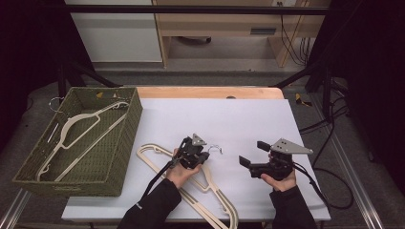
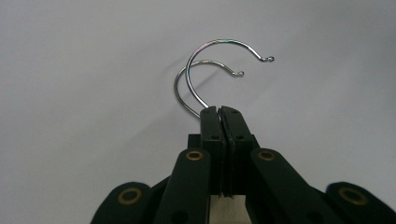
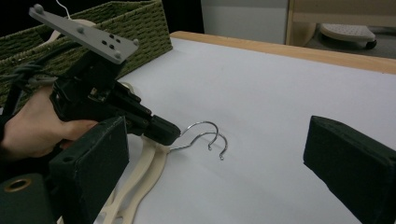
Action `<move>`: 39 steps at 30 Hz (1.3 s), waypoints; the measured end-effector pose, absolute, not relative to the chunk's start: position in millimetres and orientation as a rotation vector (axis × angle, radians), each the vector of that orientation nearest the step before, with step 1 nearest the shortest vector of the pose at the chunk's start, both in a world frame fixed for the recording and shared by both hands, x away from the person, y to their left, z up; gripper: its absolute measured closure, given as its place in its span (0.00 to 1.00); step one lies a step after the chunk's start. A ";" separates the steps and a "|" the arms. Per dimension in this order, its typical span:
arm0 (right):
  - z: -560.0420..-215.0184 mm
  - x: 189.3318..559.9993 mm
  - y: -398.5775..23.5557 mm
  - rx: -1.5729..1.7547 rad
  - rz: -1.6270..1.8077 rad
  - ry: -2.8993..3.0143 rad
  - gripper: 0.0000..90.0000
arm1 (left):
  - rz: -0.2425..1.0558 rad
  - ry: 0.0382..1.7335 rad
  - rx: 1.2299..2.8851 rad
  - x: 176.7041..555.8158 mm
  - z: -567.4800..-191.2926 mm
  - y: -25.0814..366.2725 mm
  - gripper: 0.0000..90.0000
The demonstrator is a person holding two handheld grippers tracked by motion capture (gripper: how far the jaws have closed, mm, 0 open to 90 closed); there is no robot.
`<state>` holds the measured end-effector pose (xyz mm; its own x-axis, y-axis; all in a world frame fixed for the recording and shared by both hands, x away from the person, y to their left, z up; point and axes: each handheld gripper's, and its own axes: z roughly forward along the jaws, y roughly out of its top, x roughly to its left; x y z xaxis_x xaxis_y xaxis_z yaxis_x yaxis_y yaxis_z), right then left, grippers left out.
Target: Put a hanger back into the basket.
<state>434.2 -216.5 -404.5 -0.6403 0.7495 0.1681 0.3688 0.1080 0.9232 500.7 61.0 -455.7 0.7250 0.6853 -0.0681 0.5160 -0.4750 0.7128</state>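
Your left gripper (image 2: 222,111) is clamped on two hooks (image 2: 212,63): thin, slick wire on light, stiff hangers (image 1: 191,183). Grip low; right gripper (image 1: 247,162) gapes, holding nothing.

Cream hangers (image 1: 200,188): two on the white table (image 1: 248,119), one in the basket. Wicker basket (image 1: 119,157): one. Handheld grippers: two.

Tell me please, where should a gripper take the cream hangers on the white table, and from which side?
Probably at the neck, just below the two wire hooks, coming from the body side, as the left gripper does: the hangers lie flat and stacked, and both necks meet there.
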 end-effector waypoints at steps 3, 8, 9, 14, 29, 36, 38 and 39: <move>-407.3 435.3 -212.6 1.097 1.541 2.066 0.09 | 0.306 0.893 2.163 497.6 -448.9 65.3 0.98; -409.2 435.3 -202.2 1.080 1.540 2.104 0.10 | 0.328 0.880 2.129 490.1 -439.4 73.3 0.98; -409.5 435.2 -199.8 1.081 1.547 2.107 0.11 | 0.328 0.876 2.123 489.1 -438.0 75.3 0.98; -411.8 435.4 -185.8 1.089 1.556 2.143 0.13 | 0.333 0.883 2.097 485.5 -433.5 80.3 0.98; -437.5 442.7 -134.1 1.096 1.504 2.334 0.23 | 0.344 0.885 2.071 481.0 -428.8 84.8 0.98; -442.9 446.8 -121.8 1.122 1.510 2.362 0.30 | 0.349 0.882 2.072 480.3 -428.3 85.0 0.98; -445.4 448.1 -118.4 1.124 1.511 2.375 0.32 | 0.350 0.882 2.071 480.1 -428.2 85.3 0.98; -446.7 447.9 -116.6 1.141 1.502 2.383 0.33 | 0.351 0.882 2.070 479.9 -428.0 85.3 0.98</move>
